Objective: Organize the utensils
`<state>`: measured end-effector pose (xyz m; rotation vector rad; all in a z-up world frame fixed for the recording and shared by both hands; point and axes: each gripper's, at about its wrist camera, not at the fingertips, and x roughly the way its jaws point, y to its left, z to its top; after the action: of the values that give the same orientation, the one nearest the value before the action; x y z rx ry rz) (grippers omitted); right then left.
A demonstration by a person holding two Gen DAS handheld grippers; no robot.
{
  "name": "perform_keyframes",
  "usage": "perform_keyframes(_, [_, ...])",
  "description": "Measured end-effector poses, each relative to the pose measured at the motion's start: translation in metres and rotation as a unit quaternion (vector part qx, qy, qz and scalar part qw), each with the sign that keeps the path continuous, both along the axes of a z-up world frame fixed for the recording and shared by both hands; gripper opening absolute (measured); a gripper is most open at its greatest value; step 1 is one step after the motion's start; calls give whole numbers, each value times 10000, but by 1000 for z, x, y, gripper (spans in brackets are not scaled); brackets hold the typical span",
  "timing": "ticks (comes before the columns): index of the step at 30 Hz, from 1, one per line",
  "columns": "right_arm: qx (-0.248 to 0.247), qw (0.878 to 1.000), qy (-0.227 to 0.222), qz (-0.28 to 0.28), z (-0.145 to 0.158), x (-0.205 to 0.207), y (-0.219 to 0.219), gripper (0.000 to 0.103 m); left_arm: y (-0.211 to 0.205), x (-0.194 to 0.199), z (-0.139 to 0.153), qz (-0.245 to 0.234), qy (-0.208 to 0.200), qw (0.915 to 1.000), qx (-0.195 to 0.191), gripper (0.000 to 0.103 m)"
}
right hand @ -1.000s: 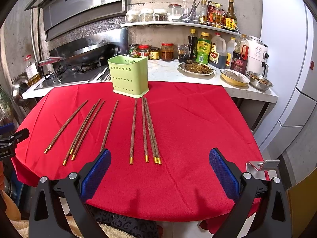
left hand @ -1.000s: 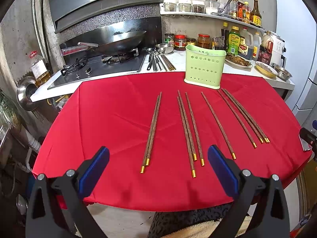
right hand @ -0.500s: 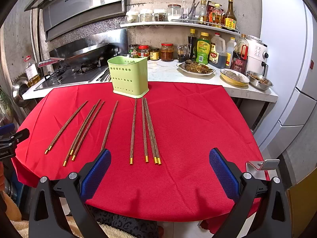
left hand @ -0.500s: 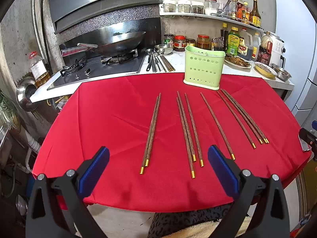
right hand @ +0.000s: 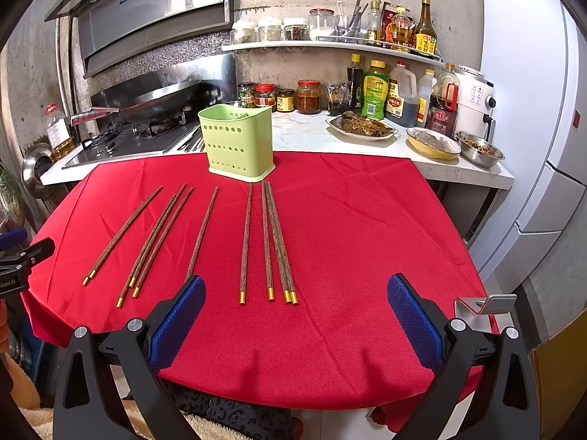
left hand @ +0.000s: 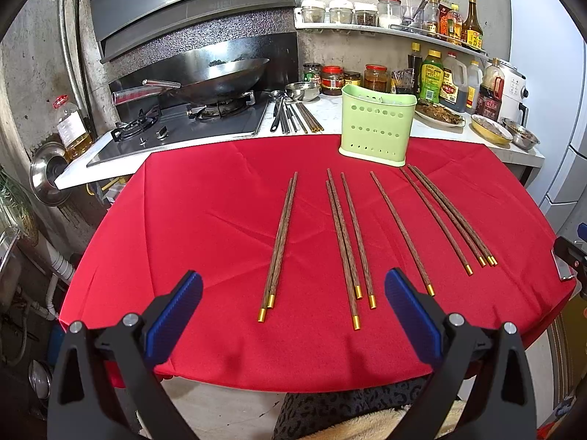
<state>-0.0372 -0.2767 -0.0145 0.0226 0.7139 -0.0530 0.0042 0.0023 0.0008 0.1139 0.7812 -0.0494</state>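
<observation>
Across the middle of the frame the chopsticks [left hand: 348, 234] lie untouched below the green holder [left hand: 378, 128], so I judge I'm starting: both my left gripper [left hand: 293, 311] and right gripper [right hand: 296, 315] gape empty, and next must close on one.

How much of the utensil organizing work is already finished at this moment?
Nothing looks done: all ten gold-tipped wooden chopsticks lie on the red tablecloth. The left gripper and right gripper are open and empty. All chopsticks remain to go into the green perforated plastic holder.
</observation>
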Motion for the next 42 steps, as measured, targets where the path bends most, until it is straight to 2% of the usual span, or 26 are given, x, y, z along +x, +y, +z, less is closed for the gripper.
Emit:
perform_keyframes(28, [-5,10000,-40,-11,1,1,0,97,-1,0,2,5,-22,10000,7,97])
perform_keyframes(34, [115,9999,-55,-2,-1,3,-1,97,6,2,2,90,15,9999,-42,97])
perform_keyframes(42, [259,9995,-134,-79,-13,15,-6,97,23,13,-13,171,77,9998,-122,97])
